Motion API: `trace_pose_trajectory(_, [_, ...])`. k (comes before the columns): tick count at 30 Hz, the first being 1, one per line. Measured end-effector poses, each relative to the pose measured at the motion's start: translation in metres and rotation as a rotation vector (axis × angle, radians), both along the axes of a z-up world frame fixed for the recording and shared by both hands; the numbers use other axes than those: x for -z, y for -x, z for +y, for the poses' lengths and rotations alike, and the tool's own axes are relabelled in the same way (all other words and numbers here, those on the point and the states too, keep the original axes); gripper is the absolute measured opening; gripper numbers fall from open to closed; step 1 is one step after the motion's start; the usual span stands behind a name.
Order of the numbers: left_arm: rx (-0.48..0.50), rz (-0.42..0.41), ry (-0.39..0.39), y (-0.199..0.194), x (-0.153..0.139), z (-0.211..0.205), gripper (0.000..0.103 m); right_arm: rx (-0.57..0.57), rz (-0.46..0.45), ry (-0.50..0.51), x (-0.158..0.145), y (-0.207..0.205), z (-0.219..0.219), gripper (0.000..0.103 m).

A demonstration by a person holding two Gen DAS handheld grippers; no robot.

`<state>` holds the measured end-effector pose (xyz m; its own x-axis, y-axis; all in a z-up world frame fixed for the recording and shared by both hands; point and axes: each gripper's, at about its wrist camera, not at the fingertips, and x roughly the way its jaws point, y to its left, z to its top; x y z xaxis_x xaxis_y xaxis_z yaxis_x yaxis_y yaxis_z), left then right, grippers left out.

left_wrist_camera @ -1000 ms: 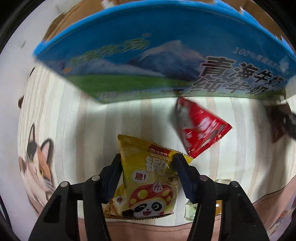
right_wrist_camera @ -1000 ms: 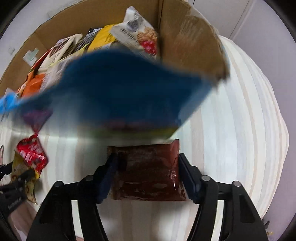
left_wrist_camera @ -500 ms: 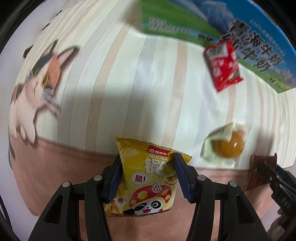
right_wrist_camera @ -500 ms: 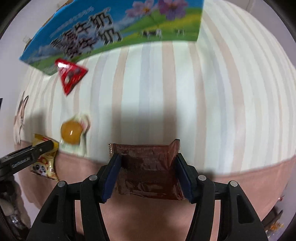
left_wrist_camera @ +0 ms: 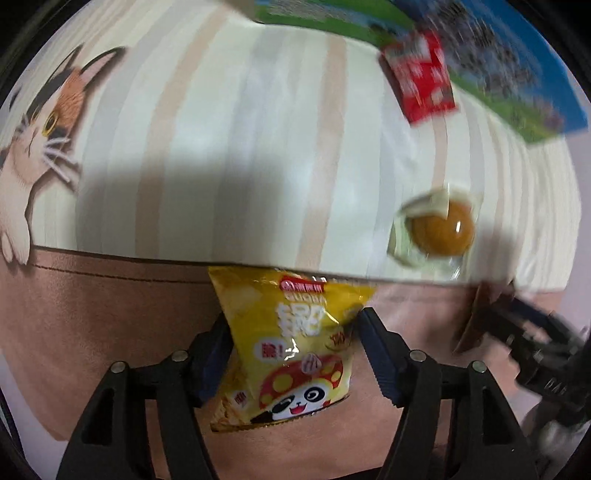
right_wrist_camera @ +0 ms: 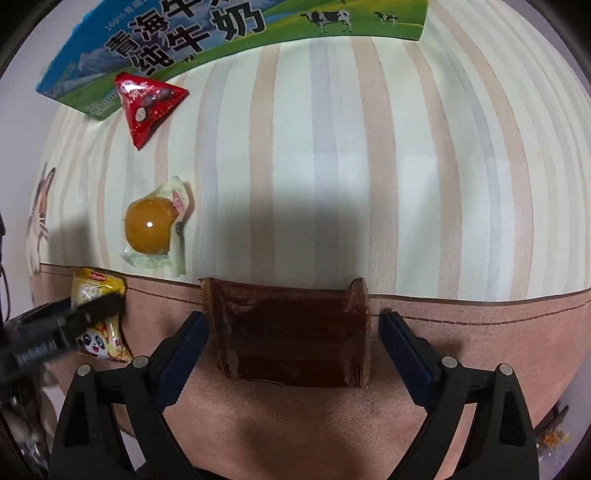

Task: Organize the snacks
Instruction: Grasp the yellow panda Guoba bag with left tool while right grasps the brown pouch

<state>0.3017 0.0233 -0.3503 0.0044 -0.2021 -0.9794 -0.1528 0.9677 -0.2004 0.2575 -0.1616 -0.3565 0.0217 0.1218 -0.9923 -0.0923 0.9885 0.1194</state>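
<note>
A striped cloth (right_wrist_camera: 332, 155) with a pink suede-like border and a printed cat (left_wrist_camera: 40, 122) covers the worktop, and a blue-and-green milk carton (right_wrist_camera: 207, 29) lies at the far edge. The step in hand appears to be setting two snacks down along the near pink border.

The right gripper (right_wrist_camera: 293, 339) points down with its jaws opening; the brown packet (right_wrist_camera: 291, 332) lies flat between them, and gaps show on both sides, so it is released. The left gripper (left_wrist_camera: 291, 350) is also opening around the yellow panda snack bag (left_wrist_camera: 291, 347). Its left pad looks still against the bag while the right one stands just clear.

A red triangular packet (right_wrist_camera: 147, 103) rests just beside the carton, and a wrapped orange jelly (right_wrist_camera: 151, 229) sits between it and the yellow bag.

To do this well, each gripper should probably finish opening fully, then lift straight up so the pads do not drag the soft wrappers. The yellow bag seems tilted and crinkled; it may cling to a pad, so a slow withdrawal suits it. Keeping both snacks clear of the jelly keeps the row tidy.
</note>
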Motion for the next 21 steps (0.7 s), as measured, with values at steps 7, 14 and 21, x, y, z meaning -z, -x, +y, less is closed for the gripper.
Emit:
trace_pose_trajectory(7, [0.058, -0.011, -0.128, 0.006, 0.004, -0.045, 0.065, -0.017, -0.05, 0.089, 0.019, 0.018, 0.026, 0.096])
trace_pose_trajectory(14, [0.041, -0.052, -0.149, 0.039, -0.001, -0.072, 0.053, -0.056, -0.128, 0.129, 0.025, 0.05, 0.055, 0.072])
trace_pose_trajectory(21, [-0.012, -0.072, -0.118, 0.049, -0.028, -0.056, 0.051, -0.068, -0.167, 0.102, -0.002, 0.089, 0.061, 0.056])
